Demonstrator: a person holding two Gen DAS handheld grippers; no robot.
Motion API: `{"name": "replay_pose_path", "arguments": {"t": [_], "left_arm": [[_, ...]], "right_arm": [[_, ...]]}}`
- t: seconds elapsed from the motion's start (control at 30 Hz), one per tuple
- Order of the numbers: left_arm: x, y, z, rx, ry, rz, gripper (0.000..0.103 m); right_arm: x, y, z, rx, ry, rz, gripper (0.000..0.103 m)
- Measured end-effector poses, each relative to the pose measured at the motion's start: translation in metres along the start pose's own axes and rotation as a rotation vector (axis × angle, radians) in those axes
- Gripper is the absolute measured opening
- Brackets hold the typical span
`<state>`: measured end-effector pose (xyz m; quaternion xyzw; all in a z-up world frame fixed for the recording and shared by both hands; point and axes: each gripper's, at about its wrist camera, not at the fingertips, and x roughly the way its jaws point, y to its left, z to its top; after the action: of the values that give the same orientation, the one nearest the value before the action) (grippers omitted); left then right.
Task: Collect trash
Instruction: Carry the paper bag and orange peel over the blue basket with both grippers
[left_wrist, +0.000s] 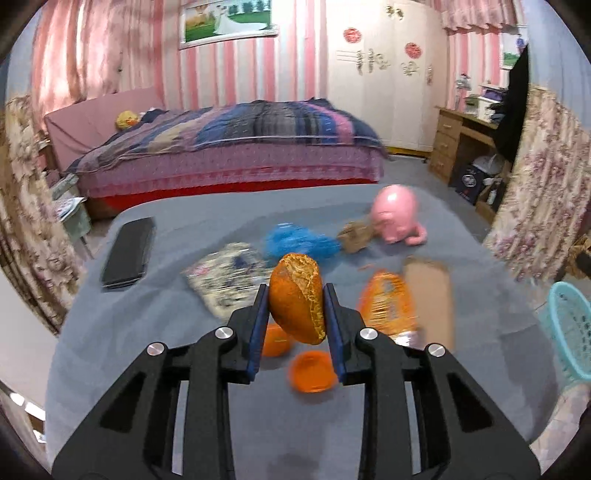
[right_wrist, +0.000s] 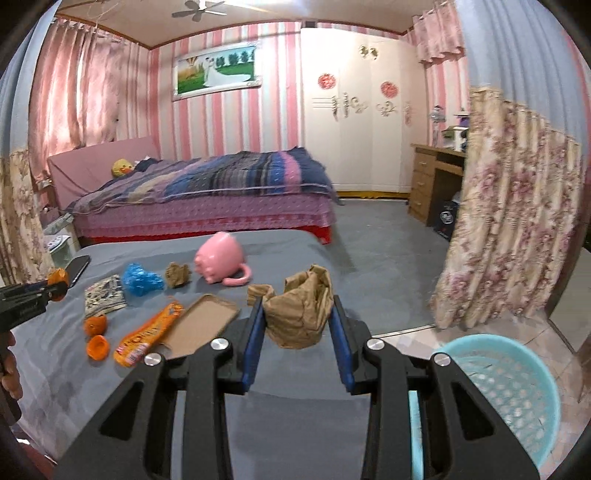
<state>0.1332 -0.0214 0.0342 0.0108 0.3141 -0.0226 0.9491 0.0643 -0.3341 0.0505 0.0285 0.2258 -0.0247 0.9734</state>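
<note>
Basket (right_wrist: 517, 387) interior only right view.

The walls (right_wrist: 236, 125) were papered in pink and white stripes, and pink curtains (right_wrist: 88, 88) were hung at the left. A framed picture (right_wrist: 216, 72) was mounted above a bed (right_wrist: 207, 199) covered with a striped quilt. A white wardrobe (right_wrist: 354, 110) was set beside a wooden desk (right_wrist: 430, 181). The floor (right_wrist: 384, 236) was laid in grey. A ceiling fan (right_wrist: 201, 8) was fixed overhead.
</note>
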Motion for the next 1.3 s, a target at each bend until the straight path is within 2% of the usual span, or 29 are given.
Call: {"name": "replay_pose_path", "arguments": {"t": [0.43,0.67,0.97,1.17,1.3], "left_arm": [[-0.007,-0.141,-0.006,0.165,0.005,-0.166,0.029],[-0.004,-0.214,-0.012,0.224,0.018,-0.290,0.029],[-0.002,-0.308,-0.037,0.306,0.053,-0.460,0.029],[0.003,-0.355,-0.052,0.350,0.089,-0.528,0.029],[0.005,-0.379,-0.055,0.389,0.093,-0.539,0.029]], "right_arm": [[-0.035,-0.104,-0.023,0.083,0.006,-0.174,0.035],[-0.063,-0.159,-0.041,0.141,0.007,-0.287,0.035],[-0.084,-0.203,-0.061,0.184,0.019,-0.371,0.035],[-0.090,-0.225,-0.073,0.229,0.032,-0.397,0.035],[-0.089,-0.234,-0.080,0.249,0.041,-0.406,0.035]]}}
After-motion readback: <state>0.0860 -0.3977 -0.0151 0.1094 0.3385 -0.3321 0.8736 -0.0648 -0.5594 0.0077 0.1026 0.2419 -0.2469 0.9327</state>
